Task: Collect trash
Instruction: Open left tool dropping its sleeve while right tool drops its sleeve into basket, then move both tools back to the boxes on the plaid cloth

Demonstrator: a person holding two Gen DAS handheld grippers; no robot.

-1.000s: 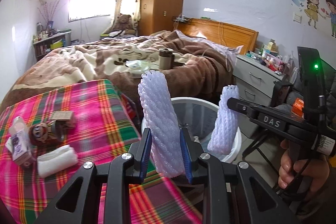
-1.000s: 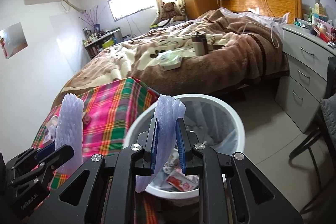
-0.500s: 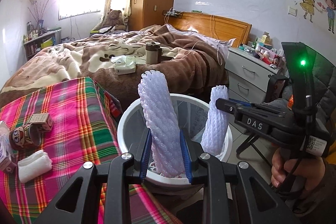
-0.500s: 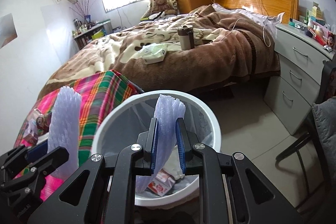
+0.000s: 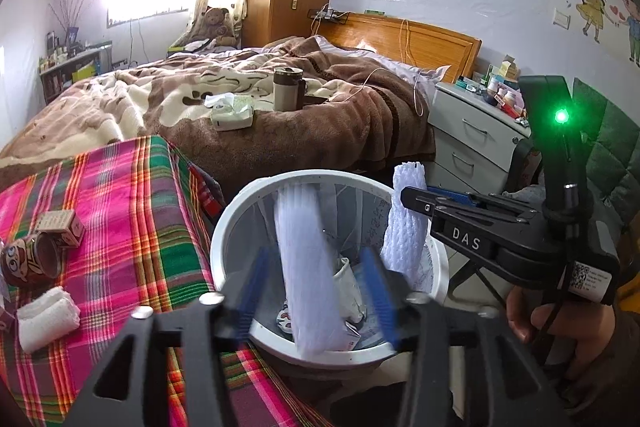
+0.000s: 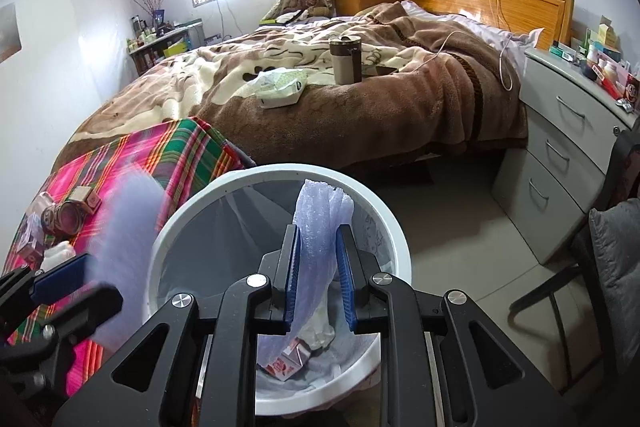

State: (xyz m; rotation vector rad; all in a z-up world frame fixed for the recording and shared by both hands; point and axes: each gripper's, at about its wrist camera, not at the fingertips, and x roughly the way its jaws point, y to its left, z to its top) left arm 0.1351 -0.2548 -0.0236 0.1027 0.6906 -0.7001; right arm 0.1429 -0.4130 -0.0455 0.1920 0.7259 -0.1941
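A white trash bin [image 5: 224, 239] [image 6: 160, 251] with wrappers in it stands below both grippers. My left gripper [image 5: 314, 263] is over it, its jaws opening and blurred. A lilac foam net sleeve [image 5: 308, 267] hangs loose between the pads, tilting down into the bin. In the right wrist view the same sleeve is a blur [image 6: 128, 227] above the left gripper [image 6: 60, 291]. My right gripper [image 6: 318, 233] [image 5: 404, 195] holds a second foam net sleeve [image 6: 320, 219] [image 5: 406, 223] over the bin. Its jaws are starting to open, with the pads still on the sleeve.
A table with a plaid cloth [image 5: 120, 227] left of the bin bears a cartoon mug [image 5: 32, 259], a small box [image 5: 60, 227] and a rolled white cloth [image 5: 44, 319]. Behind is a bed [image 6: 360, 99], to the right a grey drawer unit [image 6: 560, 163] and a chair [image 6: 592, 267].
The left jaws have opened and let go of their foam sleeve, which now slants down into the bin. Both grippers have come lower over the bin. The right sleeve stays gripped.
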